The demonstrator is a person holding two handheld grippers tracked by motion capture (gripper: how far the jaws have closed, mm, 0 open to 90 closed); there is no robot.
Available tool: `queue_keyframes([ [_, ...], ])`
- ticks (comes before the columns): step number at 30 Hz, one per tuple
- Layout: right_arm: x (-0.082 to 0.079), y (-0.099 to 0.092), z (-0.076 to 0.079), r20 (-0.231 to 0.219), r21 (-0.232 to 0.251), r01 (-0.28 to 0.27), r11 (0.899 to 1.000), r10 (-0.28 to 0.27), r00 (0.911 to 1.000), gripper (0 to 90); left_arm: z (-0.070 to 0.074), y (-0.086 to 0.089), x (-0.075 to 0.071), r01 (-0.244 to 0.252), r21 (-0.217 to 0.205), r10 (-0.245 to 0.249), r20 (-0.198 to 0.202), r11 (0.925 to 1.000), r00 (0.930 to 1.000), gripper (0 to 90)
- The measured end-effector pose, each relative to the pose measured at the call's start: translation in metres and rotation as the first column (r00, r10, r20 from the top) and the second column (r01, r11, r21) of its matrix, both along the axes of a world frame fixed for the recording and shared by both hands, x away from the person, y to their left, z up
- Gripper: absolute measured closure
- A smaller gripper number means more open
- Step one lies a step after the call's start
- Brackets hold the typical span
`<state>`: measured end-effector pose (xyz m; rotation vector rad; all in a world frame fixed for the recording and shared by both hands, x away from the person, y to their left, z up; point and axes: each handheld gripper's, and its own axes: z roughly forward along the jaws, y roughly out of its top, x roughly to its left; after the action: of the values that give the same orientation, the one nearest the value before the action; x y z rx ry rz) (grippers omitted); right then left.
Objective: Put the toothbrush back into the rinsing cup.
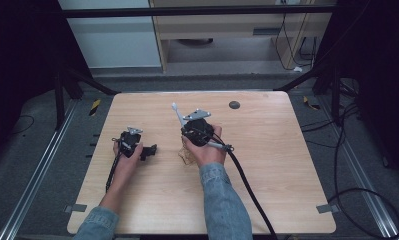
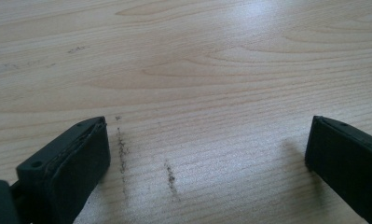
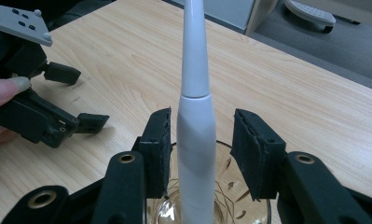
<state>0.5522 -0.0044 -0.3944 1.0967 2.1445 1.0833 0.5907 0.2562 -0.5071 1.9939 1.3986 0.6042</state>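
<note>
While the white toothbrush (image 3: 196, 126) is standing in the glass cup (image 3: 230, 196) at the bottom centre of the frame, we are keeping the right gripper (image 3: 200, 154) released, jaws just clear of its handle. We are letting the left gripper (image 2: 207, 154) rest wide open over bare surface (image 2: 197, 60). We should be backing straight off, brushing nothing, lest it tip.

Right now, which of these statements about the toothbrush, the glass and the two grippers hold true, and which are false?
1. The white toothbrush stands in a clear glass. True.
2. The right gripper fingers clamp the toothbrush tight. False: a gap shows on the right side, so the pads do not squeeze it.
3. The left gripper holds a sponge. False: its fingers stand wide apart over bare table.
4. The left gripper rests on the wooden table. True in the high view.
5. The glass lies tipped on its side. False: it stands upright.
</note>
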Motion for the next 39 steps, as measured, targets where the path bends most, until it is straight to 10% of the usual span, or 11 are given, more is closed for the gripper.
queue_keyframes([
  [19, 0.005, -0.028, 0.013, 0.004, 0.015, 0.084, 0.996, -0.084, 0.9964, 8.4, 0.000, 0.000, 0.000, 0.000, 0.001, 0.000, 0.001, 1.0000, 1.0000, 0.0],
  [39, 0.002, -0.121, 0.003, 0.005, 0.022, 0.270, 0.963, -0.270, 0.9629, 7.9, 0.000, 0.000, -0.001, 0.001, 0.002, -0.001, -0.001, 1.0000, 1.0000, 0.0],
])
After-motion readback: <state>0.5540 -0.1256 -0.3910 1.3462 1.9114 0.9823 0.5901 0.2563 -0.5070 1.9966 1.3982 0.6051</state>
